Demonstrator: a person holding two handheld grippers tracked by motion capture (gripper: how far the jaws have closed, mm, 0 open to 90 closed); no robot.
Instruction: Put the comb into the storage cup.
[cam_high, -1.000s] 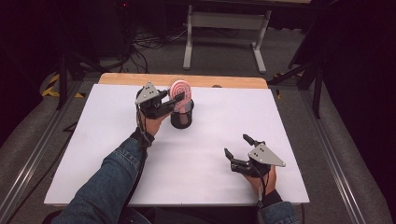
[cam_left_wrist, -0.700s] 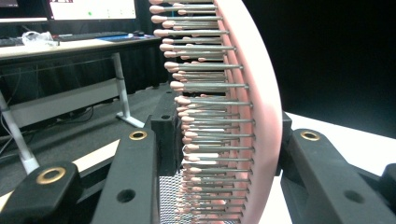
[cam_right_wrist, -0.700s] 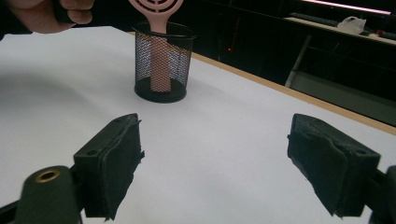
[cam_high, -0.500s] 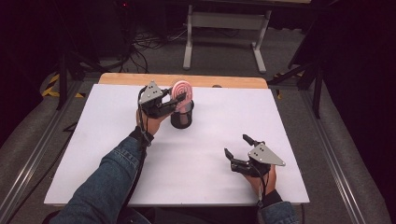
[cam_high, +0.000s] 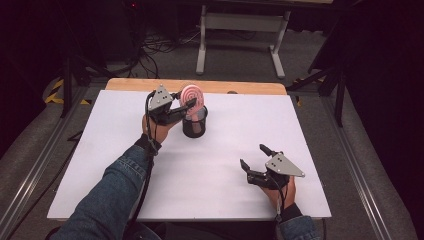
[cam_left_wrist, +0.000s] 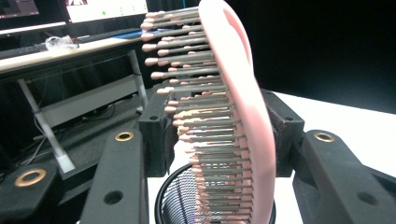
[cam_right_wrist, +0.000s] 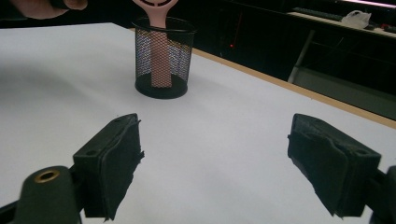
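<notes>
A pink hairbrush stands handle-down in a black mesh cup at the back middle of the table. My left gripper reaches in from the left at the brush head. In the left gripper view the brush stands between the jaws, bristles toward the left pad, above the cup. These jaws have just been opening and hold the head loosely at most. My right gripper rests at the front right, open and with nothing in it. In the right gripper view it faces the cup.
A white sheet covers the table, with a wooden strip at its back edge. A white metal stand and cables sit on the floor beyond. The hand with the left gripper shows at the top left of the right gripper view.
The left jaws have parted slightly around the brush head. Both hands stay where they were, and the brush still stands in the cup.
</notes>
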